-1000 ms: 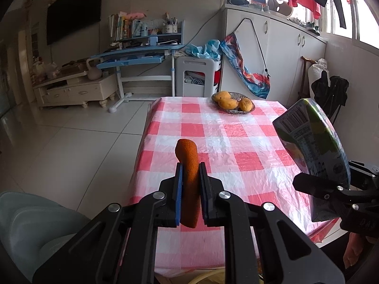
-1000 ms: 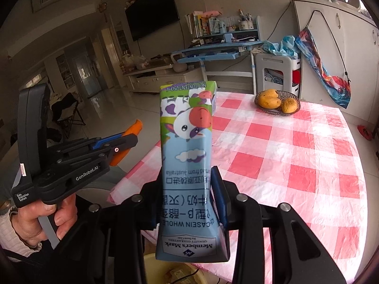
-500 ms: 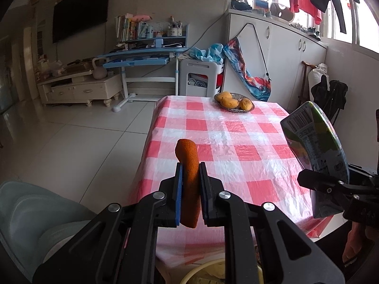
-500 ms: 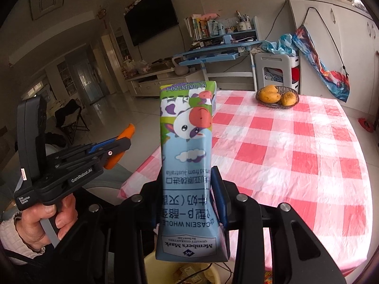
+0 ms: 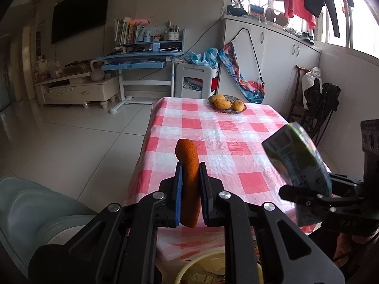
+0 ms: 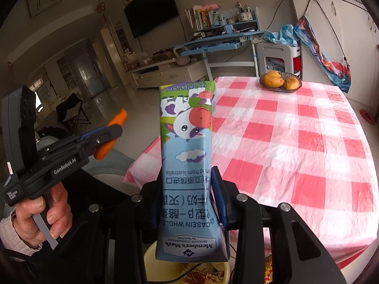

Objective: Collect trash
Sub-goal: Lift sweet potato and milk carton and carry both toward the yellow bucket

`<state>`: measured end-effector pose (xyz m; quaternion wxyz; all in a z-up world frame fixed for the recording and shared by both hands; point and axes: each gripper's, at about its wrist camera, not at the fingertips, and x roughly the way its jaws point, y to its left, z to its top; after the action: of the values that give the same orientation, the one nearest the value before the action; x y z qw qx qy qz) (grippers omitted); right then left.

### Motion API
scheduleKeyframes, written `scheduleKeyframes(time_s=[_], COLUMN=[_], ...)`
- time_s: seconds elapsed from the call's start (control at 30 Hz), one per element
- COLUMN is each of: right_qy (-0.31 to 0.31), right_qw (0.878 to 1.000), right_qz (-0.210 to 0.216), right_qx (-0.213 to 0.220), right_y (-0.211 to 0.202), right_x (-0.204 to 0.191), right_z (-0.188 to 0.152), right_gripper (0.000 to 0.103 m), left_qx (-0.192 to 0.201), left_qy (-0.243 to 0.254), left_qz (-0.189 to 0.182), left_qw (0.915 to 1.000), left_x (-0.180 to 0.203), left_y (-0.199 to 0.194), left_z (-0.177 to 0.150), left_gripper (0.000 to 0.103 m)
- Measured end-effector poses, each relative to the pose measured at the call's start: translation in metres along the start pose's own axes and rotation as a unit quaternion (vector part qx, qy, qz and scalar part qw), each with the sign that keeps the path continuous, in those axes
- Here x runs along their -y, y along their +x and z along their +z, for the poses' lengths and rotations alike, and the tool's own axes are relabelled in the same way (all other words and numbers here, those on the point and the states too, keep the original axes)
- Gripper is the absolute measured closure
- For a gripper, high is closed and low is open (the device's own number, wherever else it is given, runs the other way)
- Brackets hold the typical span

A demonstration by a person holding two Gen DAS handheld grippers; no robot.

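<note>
Two pieces of trash are in hand, one per gripper, and both have come back off the bench toward the lower edge of each frame over the last second. In the left wrist view the left gripper (image 5: 189, 189) is clenched on an orange carrot-like piece (image 5: 188, 177), which stands upright between the blue pads at lower centre. In the right wrist view the right gripper (image 6: 187, 203) grasps a milk carton (image 6: 187, 156), held upside down at centre frame, its printed base nearest the camera. What has changed: the red-checked bench (image 5: 213, 142) now sits higher and further off in both frames than it did a second ago, and a yellow bin (image 6: 151, 258) has come into the bottom of both views, its rim showing directly beneath the carton and, in the left wrist view, at bottom centre below the gripper body. Scraps already lie inside it. The carton also leans more steeply at the right of the left wrist view than before. My judgement is that pick-up is finished and the drop is the step in hand; each gripper needs only to open over the bin. The fruit basket (image 5: 227, 105), upper centre, is not trash and stands untouched at the bench's far end.
</note>
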<state>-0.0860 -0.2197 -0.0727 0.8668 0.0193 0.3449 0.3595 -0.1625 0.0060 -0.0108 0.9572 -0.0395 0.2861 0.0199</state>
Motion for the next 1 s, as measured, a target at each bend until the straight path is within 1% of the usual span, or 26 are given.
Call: scheduleKeyframes(time_s=[0.4,0.87,1.0], right_qy=[-0.016,-0.016,-0.015], right_qw=[1.0,1.0,1.0], right_qz=[-0.001,-0.002,-0.002], right_qx=[-0.022,-0.025,-0.028], right_y=[0.004,0.004,0.002], right_x=[-0.01,-0.009,-0.006], right_z=[-0.012,-0.016,-0.023], right_gripper=[0.066,0.066,0.066], left_qx=[-0.001,-0.006,-0.007], left_qy=[0.005,0.013,0.015], left_qz=[-0.002,-0.001,-0.001], left_qw=[1.0,0.9999,0.9999], left_x=[0.002,0.005,0.008], left_y=[-0.001,0.002,0.003], left_z=[-0.002,-0.007,-0.01], left_gripper=[0.09,0.09,0.09])
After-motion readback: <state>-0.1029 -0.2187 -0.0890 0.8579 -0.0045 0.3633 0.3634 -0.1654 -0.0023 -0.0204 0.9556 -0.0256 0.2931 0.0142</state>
